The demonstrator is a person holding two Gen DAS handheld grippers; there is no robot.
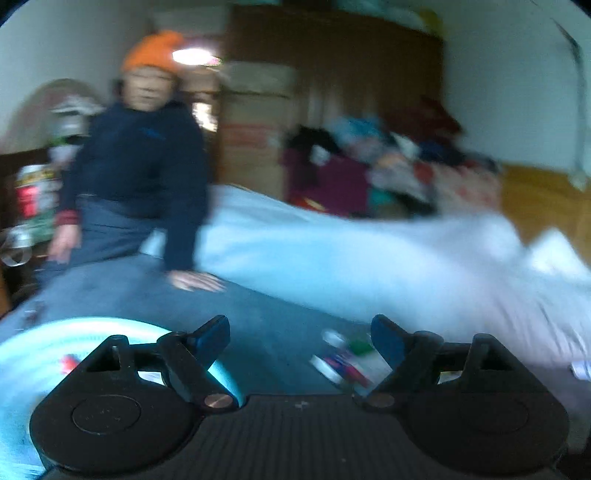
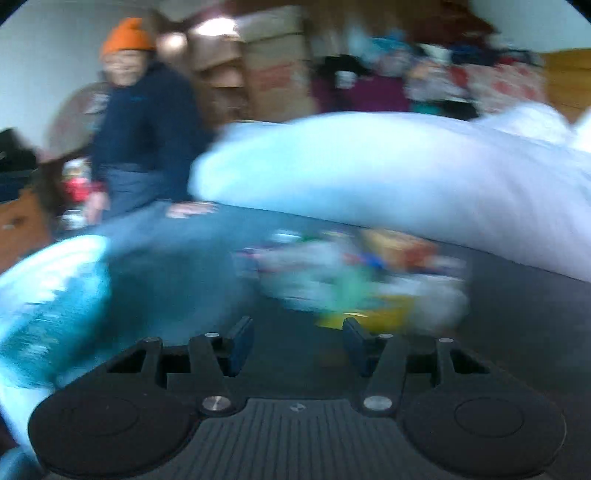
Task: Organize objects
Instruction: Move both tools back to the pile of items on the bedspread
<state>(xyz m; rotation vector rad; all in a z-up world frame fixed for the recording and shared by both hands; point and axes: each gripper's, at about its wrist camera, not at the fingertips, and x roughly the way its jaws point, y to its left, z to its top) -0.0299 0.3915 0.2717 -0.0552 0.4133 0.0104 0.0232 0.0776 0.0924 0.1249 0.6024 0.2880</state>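
Both views are blurred. Our left gripper [image 1: 299, 332] has its fingers spread wide and empty above a dark bed cover [image 1: 258, 314]; the right gripper [image 2: 298, 339] is also open, holding nothing. A heap of small colourful objects [image 2: 354, 273] lies just ahead of it. A person [image 1: 144, 155] leans one hand [image 1: 195, 280] on the bed.

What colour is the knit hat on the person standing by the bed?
Orange. The hat shows best in the right wrist view.
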